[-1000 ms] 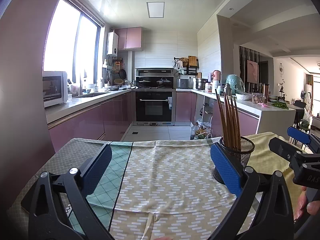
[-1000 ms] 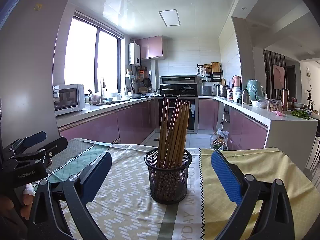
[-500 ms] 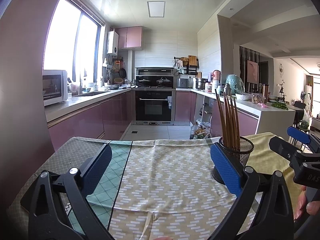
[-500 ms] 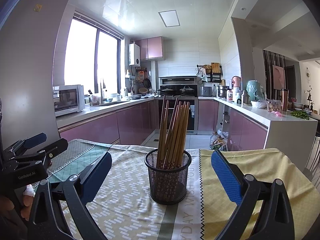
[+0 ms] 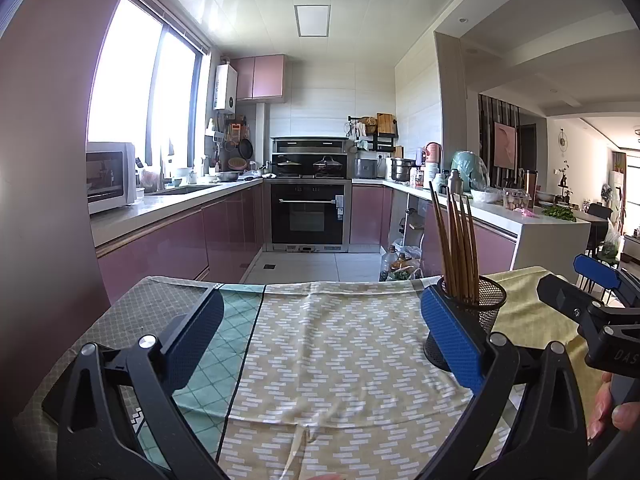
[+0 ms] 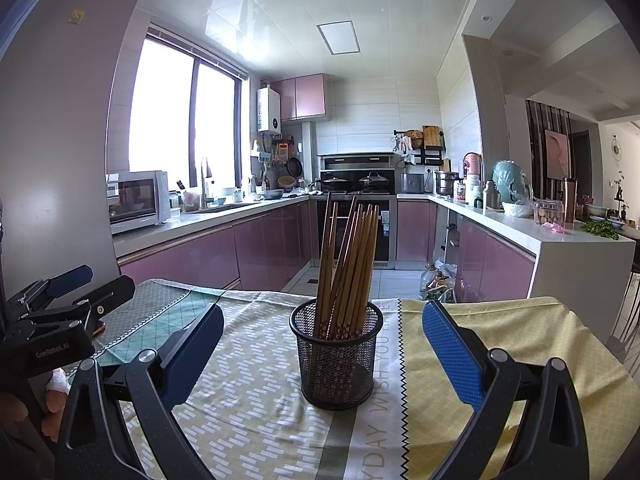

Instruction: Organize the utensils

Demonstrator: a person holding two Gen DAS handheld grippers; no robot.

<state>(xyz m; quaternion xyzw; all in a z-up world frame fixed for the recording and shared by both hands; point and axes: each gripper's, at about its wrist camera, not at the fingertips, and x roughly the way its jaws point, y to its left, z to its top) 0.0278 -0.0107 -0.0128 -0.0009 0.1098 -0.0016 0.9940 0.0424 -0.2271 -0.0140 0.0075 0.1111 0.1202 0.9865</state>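
A black mesh holder (image 6: 338, 354) stands upright on the patterned tablecloth (image 6: 248, 396), with several brown chopsticks (image 6: 346, 264) leaning in it. My right gripper (image 6: 320, 346) is open, its blue pads either side of the holder and nearer the camera, nothing between them. In the left wrist view the same holder (image 5: 486, 308) sits behind the right pad, its chopsticks (image 5: 456, 248) rising above. My left gripper (image 5: 324, 338) is open over bare cloth, left of the holder. Each gripper also shows in the other's view: the left gripper (image 6: 80, 292), the right gripper (image 5: 576, 292).
The table ends at its far edge (image 5: 320, 282), beyond which lies a kitchen floor with pink cabinets (image 5: 176, 240) and an oven (image 5: 308, 216). A white counter (image 6: 580, 256) stands at the right. A person's hand (image 5: 612, 408) holds the right gripper.
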